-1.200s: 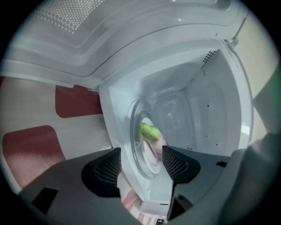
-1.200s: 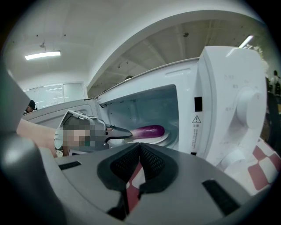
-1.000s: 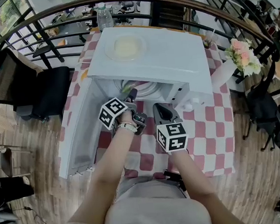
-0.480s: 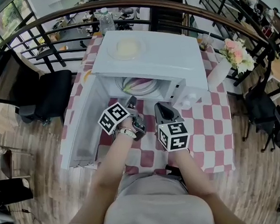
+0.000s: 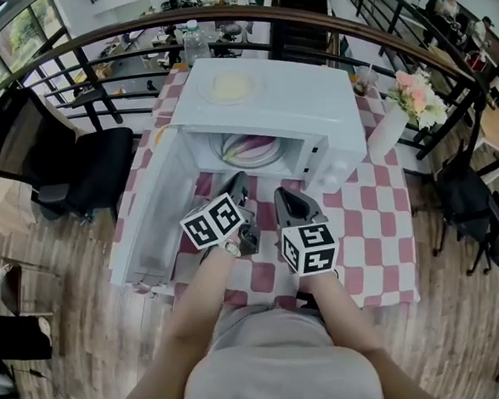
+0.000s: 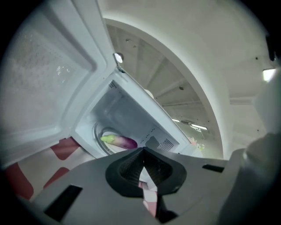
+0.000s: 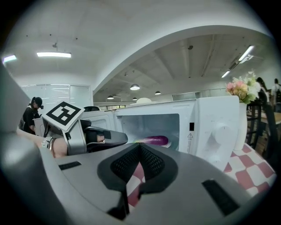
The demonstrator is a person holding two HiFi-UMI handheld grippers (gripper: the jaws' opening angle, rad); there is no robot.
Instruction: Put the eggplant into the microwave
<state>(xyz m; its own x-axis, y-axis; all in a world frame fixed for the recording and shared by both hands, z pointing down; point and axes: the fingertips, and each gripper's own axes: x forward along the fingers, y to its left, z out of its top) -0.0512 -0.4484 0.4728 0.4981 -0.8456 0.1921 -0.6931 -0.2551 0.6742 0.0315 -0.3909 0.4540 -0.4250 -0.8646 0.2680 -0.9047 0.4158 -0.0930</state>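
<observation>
1. The eggplant [image 6: 120,141] is small and slim. It is glossy purple with a pale yellow-green stem end.
2. It lies on its side on a round white plate [image 5: 262,158] inside the white microwave [image 5: 268,99]. The microwave's door [image 5: 149,218] stands wide open on the left.
3. The left gripper [image 5: 238,181] is in front of the opening. Its jaws have just been closing and meet with nothing between them.
4. The right gripper [image 5: 282,192] is beside it over the red-checked tablecloth [image 5: 362,221]. Its jaws are also together and empty.
</observation>
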